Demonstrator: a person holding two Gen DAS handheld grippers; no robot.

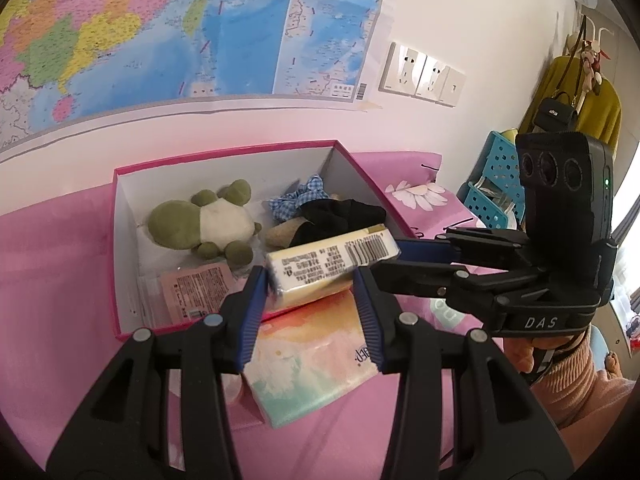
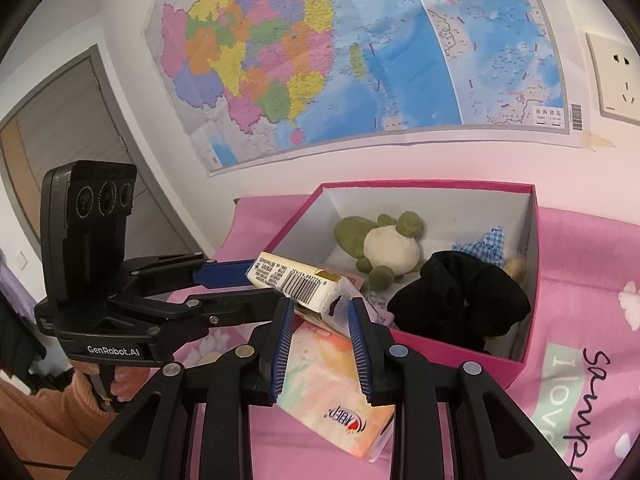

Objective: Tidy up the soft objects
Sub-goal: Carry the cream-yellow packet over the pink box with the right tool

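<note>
A yellow tissue pack with a barcode hangs over the front rim of the pink box, held at both ends. My left gripper is shut on one end and my right gripper is shut on the other. Inside the box lie a green and white frog plush, a black cloth, a blue checked cloth and a pink packet. A pastel tissue pack rests on the bed under the grippers.
The box stands on a pink bedsheet against a wall with a large map. Wall sockets, a blue perforated basket and a hanging yellow garment are at the right. A grey door is at the left.
</note>
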